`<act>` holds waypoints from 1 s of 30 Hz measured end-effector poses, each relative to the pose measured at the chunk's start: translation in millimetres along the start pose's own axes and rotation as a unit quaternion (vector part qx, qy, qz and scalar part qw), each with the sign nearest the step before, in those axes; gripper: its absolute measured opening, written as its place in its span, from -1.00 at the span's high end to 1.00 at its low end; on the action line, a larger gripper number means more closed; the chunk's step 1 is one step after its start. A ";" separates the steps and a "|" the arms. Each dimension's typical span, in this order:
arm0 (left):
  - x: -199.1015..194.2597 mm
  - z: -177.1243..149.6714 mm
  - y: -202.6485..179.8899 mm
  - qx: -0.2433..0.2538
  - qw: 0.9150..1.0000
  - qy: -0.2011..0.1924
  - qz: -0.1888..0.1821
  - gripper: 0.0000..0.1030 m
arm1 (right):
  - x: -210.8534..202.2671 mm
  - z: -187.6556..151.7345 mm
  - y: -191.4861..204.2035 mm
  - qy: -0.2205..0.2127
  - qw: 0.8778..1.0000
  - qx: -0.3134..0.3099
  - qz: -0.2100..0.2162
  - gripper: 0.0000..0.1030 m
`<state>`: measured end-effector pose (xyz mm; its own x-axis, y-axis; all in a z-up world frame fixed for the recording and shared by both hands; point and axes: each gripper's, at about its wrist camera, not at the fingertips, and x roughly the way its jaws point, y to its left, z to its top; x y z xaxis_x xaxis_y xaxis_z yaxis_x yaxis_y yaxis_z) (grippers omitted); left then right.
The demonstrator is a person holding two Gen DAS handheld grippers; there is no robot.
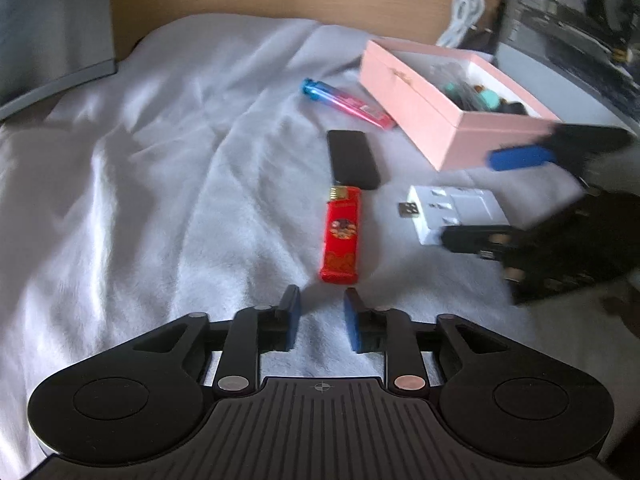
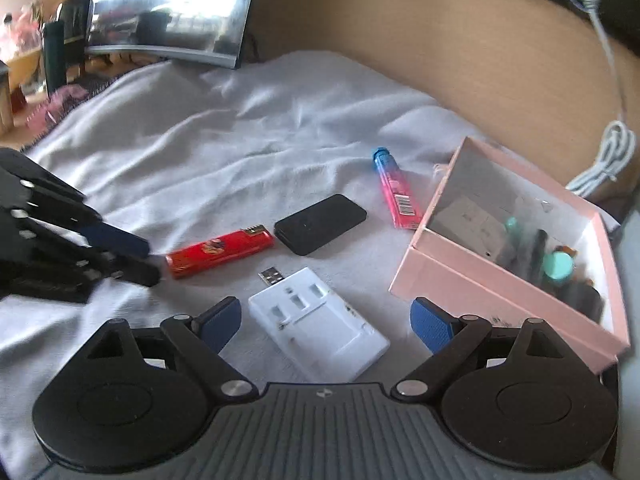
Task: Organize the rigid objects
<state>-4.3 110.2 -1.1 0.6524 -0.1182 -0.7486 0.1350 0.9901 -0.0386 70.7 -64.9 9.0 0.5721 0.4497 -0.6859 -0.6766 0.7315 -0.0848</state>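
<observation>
On a white cloth (image 1: 160, 160) lie a red lighter (image 1: 340, 236) (image 2: 220, 252), a flat black device (image 1: 352, 158) (image 2: 320, 228), a blue-and-pink lighter (image 1: 344, 102) (image 2: 394, 188) and a white USB adapter (image 1: 452, 208) (image 2: 320, 320). An open pink box (image 1: 420, 108) (image 2: 480, 292) holds several small items. My left gripper (image 1: 322, 304) (image 2: 148, 262) stands just short of the red lighter's near end, jaws narrowly apart with nothing between them. My right gripper (image 2: 326, 312) (image 1: 468, 198) is open wide, and the white adapter lies between its fingers with neither pad touching it.
A coiled white cable (image 1: 464, 12) (image 2: 608, 156) lies on the wooden desk (image 2: 440, 40) behind the box. A shiny grey panel (image 2: 172, 8) stands at the far left of the right wrist view, with clutter beside it. The cloth is rumpled.
</observation>
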 end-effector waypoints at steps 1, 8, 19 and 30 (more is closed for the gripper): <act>-0.2 -0.4 -0.9 0.001 1.000 0.001 -0.004 0.31 | 8.6 1.6 -2.0 0.011 1.000 -0.001 0.009 -0.80; 3.6 -1.3 -10.2 0.004 1.000 0.000 -0.023 -0.35 | 13.2 -6.2 -15.8 0.039 0.997 0.062 0.030 0.01; 15.9 20.7 -19.7 -0.001 1.000 0.012 -0.027 -0.59 | -48.4 -68.9 -47.3 0.059 0.981 0.179 -0.040 0.08; 46.4 47.9 -14.5 0.038 0.999 0.004 0.005 0.38 | -46.2 -65.8 -40.2 0.061 0.984 0.159 -0.057 -0.04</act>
<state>59.8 86.8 -3.5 0.6481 -0.1080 -0.7538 0.1852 0.9825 0.0184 41.0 -148.8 -3.5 0.5628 0.3038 -0.7688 -0.4211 0.9057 0.0496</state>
